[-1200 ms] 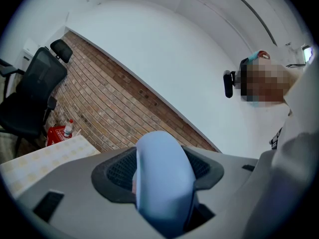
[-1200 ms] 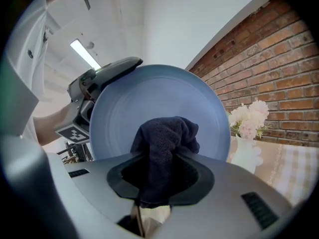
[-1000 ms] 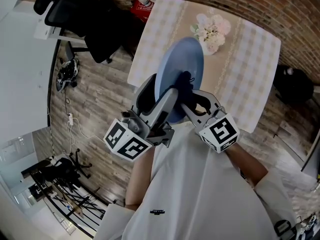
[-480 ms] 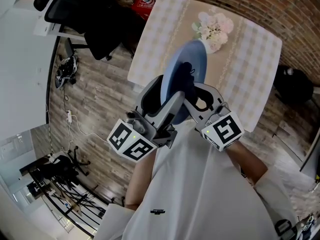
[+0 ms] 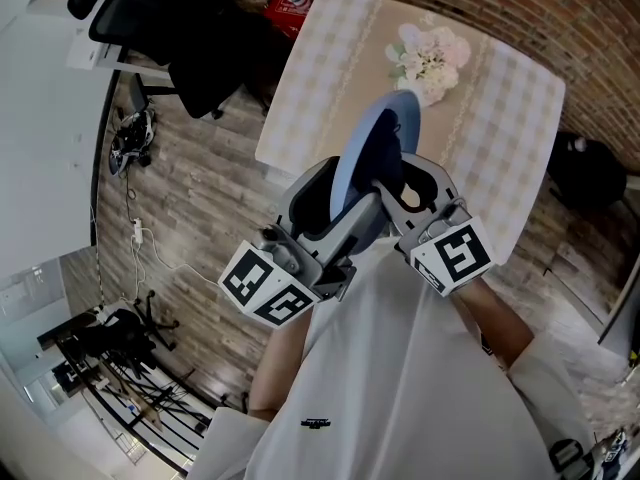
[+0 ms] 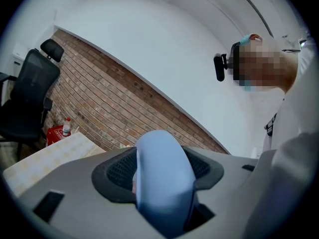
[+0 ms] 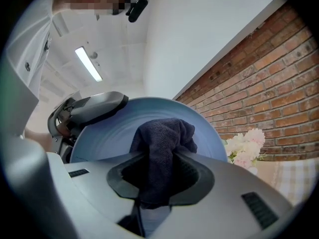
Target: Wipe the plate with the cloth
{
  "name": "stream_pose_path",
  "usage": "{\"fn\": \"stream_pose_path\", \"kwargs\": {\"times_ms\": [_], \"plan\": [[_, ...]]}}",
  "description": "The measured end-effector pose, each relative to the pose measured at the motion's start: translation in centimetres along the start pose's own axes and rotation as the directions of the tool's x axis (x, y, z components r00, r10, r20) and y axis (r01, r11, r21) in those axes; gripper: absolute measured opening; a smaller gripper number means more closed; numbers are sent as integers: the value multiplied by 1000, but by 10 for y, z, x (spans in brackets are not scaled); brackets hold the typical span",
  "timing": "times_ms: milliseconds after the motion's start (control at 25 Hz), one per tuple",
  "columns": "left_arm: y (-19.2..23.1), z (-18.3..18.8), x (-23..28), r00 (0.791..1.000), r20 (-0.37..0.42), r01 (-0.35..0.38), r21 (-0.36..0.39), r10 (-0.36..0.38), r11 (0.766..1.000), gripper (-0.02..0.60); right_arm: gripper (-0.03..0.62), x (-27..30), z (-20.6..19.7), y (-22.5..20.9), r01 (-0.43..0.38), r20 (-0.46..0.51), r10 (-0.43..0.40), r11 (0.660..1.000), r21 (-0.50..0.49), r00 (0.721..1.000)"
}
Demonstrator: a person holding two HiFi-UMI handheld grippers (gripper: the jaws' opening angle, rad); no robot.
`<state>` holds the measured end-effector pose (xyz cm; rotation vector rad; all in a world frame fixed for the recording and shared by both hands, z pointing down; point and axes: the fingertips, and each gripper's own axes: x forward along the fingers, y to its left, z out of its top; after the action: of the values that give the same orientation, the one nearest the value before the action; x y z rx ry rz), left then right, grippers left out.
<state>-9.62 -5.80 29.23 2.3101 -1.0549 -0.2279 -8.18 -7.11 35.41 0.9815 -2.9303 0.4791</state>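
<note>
Steeper than before: plate (image 5: 372,148) clamped in raised left gripper (image 5: 338,208), cloth (image 7: 162,153) nipped by right gripper (image 5: 405,183), pressed to its face.

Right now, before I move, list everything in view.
plate: one, light blue, held on edge over the table, in the left gripper
cloth: one, dark navy, in the right gripper, against the plate's face
table: one, pale checked cover, below the plate
flowers: one bunch, white and pink, on the table's far side
office chair: one, black, left of the table
red container: one, red, beyond the table's far-left corner
left gripper: one, grey, shut on the plate's rim
right gripper: one, grey, shut on the cloth
</note>
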Motion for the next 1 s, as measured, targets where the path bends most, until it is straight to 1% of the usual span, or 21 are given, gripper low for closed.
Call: {"fn": "stream_pose_path", "kwargs": {"times_ms": [160,280,360,480,680,840,920,1000], "plan": [[3,-1,0,1000,14,-16,-10,16,1000,276,126,4,0,-17,55,-5,-55,998,-25,998],[3,-1,0,999,23,-22,-19,22,1000,276,126,4,-5,-31,110,-33,-112,993,-48,993],[2,-1,0,999,26,-19,-17,19,1000,276,126,3,-7,-38,133,-43,-135,990,-56,990],[2,0,1,999,31,-18,-12,18,1000,276,126,-5,-10,-47,160,-45,-162,986,-52,986],[13,2,2,999,29,-38,-26,38,999,276,126,-22,-11,-58,212,-49,-214,976,-46,976],[22,2,3,998,24,-49,-26,50,998,276,126,-44,-6,-73,281,-31,-282,959,-36,959],[27,3,3,998,23,-60,-29,61,998,276,126,-59,0,-82,326,-21,-327,945,-29,945],[31,5,3,997,15,-75,-12,75,997,276,126,-75,8,-91,369,-8,-370,929,-24,929]]}}
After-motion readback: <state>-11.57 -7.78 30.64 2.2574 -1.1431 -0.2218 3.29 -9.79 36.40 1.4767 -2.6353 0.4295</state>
